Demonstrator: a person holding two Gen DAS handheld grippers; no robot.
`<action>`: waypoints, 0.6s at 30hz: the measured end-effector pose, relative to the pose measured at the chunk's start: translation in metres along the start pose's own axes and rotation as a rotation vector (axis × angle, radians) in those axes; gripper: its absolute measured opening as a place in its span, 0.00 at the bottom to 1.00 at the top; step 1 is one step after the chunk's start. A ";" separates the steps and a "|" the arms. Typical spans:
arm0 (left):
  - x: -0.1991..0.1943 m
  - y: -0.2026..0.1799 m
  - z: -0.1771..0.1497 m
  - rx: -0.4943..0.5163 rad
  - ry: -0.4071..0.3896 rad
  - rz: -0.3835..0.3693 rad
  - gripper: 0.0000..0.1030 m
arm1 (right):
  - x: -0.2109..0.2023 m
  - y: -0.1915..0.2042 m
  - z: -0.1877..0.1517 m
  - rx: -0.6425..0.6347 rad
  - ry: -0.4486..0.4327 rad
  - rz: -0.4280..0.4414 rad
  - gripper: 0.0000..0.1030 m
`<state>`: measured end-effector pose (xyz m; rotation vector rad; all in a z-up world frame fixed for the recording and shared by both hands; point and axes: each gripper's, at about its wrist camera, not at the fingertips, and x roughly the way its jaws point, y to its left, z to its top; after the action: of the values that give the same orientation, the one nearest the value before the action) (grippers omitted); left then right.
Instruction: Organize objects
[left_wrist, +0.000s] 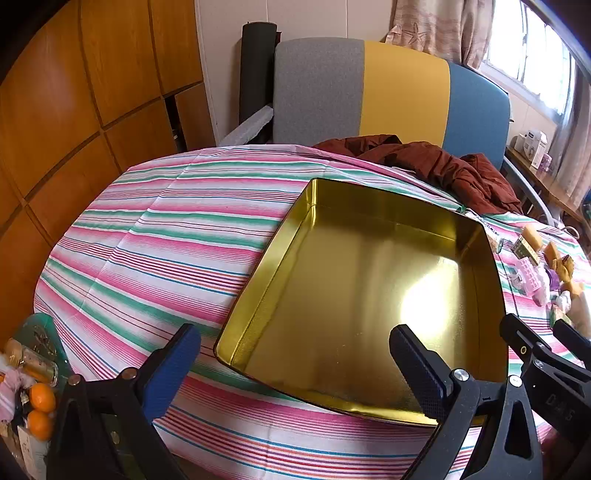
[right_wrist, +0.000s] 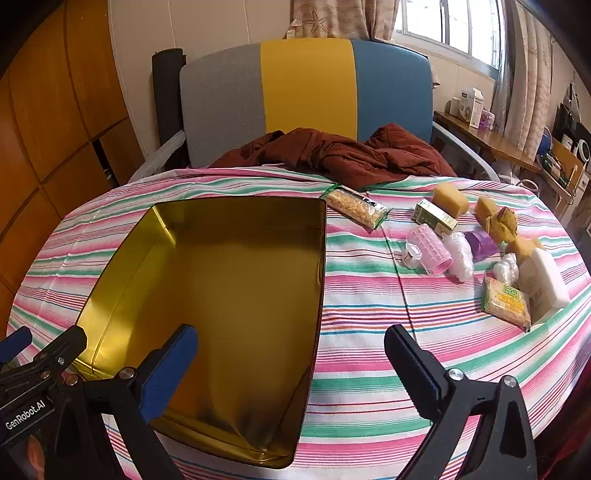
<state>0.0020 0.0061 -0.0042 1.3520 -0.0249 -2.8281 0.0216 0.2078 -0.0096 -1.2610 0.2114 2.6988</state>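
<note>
We read "GenRobot.AI" in white on the left gripper (right_wrist: 27, 413), and raised letters "DAS" on the right gripper (left_wrist: 557, 406); the packet labels stay illegible.

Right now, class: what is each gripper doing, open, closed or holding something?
Left gripper: open, holding nothing.
Right gripper: open, holding nothing.

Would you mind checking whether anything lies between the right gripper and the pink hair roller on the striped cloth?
Nothing visible does. The right gripper is open above bare striped cloth, and the pink hair roller lies beyond it on the right. A small clear item touches the roller's left side and a crinkled plastic bundle its right, neither in the approach.
</note>
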 end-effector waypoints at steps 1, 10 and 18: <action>0.000 0.001 0.001 0.001 0.001 -0.002 1.00 | 0.000 0.000 0.000 0.001 0.002 0.000 1.00; 0.000 -0.001 0.001 0.006 0.004 0.004 1.00 | -0.001 0.000 -0.001 -0.002 0.002 0.003 1.00; -0.001 -0.002 0.002 0.009 0.006 0.006 1.00 | -0.002 0.001 -0.002 -0.012 0.002 0.005 1.00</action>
<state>0.0011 0.0081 -0.0027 1.3591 -0.0418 -2.8225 0.0236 0.2062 -0.0095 -1.2675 0.1999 2.7074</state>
